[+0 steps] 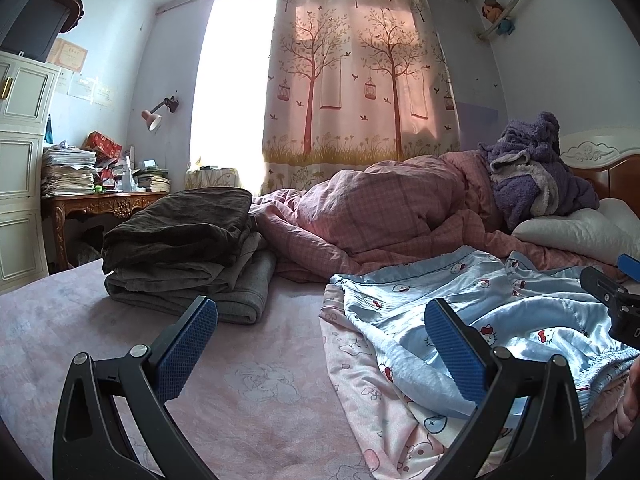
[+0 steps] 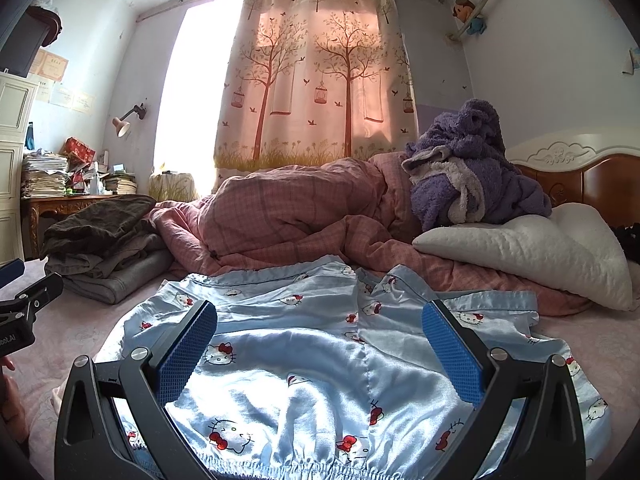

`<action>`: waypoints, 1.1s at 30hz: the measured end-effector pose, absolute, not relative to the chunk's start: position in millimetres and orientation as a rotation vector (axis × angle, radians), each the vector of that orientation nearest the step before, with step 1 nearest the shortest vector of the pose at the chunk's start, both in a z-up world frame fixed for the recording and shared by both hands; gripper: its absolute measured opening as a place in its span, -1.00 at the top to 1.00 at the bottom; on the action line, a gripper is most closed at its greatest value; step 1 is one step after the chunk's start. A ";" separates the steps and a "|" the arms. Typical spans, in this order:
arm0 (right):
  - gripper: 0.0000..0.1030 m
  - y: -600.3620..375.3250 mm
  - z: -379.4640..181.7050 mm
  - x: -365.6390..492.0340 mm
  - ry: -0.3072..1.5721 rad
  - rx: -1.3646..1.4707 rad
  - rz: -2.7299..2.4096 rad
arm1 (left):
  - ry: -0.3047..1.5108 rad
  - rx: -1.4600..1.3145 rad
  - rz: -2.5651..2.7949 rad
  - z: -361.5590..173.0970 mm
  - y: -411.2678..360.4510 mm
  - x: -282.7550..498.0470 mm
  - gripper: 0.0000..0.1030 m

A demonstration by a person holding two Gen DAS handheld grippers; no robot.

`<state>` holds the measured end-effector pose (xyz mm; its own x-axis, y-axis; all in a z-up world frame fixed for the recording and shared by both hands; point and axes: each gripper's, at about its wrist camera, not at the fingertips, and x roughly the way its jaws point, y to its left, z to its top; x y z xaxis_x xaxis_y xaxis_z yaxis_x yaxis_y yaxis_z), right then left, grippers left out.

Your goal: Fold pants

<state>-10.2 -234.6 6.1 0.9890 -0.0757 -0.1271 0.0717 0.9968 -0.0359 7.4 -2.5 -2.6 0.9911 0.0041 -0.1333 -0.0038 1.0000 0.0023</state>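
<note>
Ahead of you on the bed point(image 1: 248, 360) sits a stack of folded dark clothes point(image 1: 188, 248) to the left, and behind the work area a bunched pink quilt point(image 2: 288, 220) runs across, with a purple fleece robe point(image 2: 472, 168) heaped on a white pillow point(image 2: 540, 248) to the right. The quilt's near edge lies just beyond the far end of the pants point(image 2: 320, 344), touching or nearly so. The light blue cat-print pants lie spread flat on the sheet, elastic waistband nearest you, the legs running away toward the quilt, so the long axis points from you to the curtain point(image 2: 312, 80). Under their left side a pink printed cloth point(image 1: 360, 412) shows. Your left gripper point(image 1: 320, 344) hovers wide open over the sheet beside the pants' left edge, holding nothing; your right gripper point(image 2: 320, 344) hangs wide open above the waistband area, also empty. The leg cuffs are rumpled and hard to separate, and the waistband's ends are cut off behind the gripper frames.
</note>
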 end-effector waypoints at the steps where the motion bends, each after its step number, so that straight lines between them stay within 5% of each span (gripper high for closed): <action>1: -0.99 -234.9 6.0 -9.9 0.129 -0.031 -0.074 | 0.134 0.000 0.004 -2.9 -2.0 7.6 -1.00; 33: -0.99 -232.7 -2.9 6.0 0.183 -0.034 -0.070 | 0.154 -0.013 0.019 -3.1 5.0 8.4 -1.00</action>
